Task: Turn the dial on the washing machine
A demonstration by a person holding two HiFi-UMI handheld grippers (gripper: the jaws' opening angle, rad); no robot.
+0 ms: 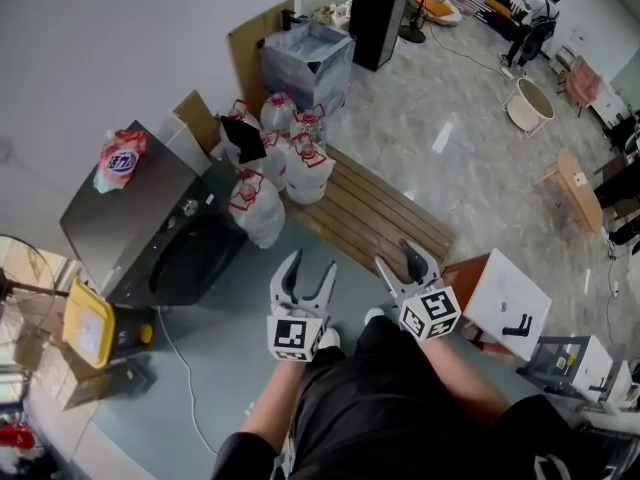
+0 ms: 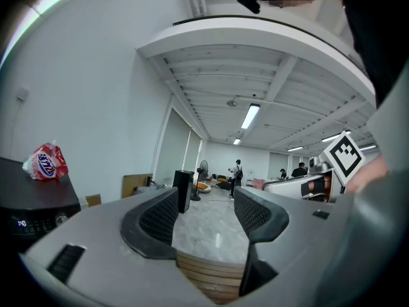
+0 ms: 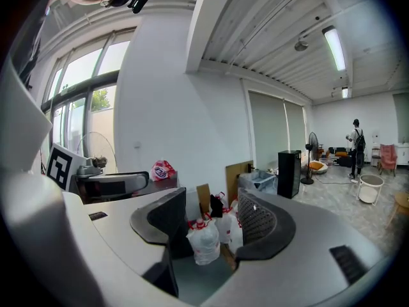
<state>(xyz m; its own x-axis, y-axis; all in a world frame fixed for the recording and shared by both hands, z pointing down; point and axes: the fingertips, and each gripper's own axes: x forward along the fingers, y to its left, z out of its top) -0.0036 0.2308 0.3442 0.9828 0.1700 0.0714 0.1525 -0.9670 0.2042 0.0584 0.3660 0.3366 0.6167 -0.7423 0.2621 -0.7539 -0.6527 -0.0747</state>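
Observation:
The dark washing machine (image 1: 130,230) stands at the left of the head view, with its door facing the floor space in front of me. Its small round dial (image 1: 190,207) sits on the control panel, and a red and white bag (image 1: 120,158) lies on top. My left gripper (image 1: 311,263) is open and empty, well to the right of the machine. My right gripper (image 1: 396,256) beside it is open too. In the left gripper view the open gripper (image 2: 206,210) points down the room, with the machine (image 2: 32,203) at the left edge. Nothing lies between the pads of the open gripper (image 3: 214,216) in the right gripper view.
Several tied white bags (image 1: 282,173) stand between the machine and a slatted wooden pallet (image 1: 375,213). A yellow object (image 1: 88,325) and a floor cable (image 1: 180,368) lie by the machine's near side. White boxes (image 1: 510,303) sit at the right. A black cabinet (image 1: 378,6) stands far back.

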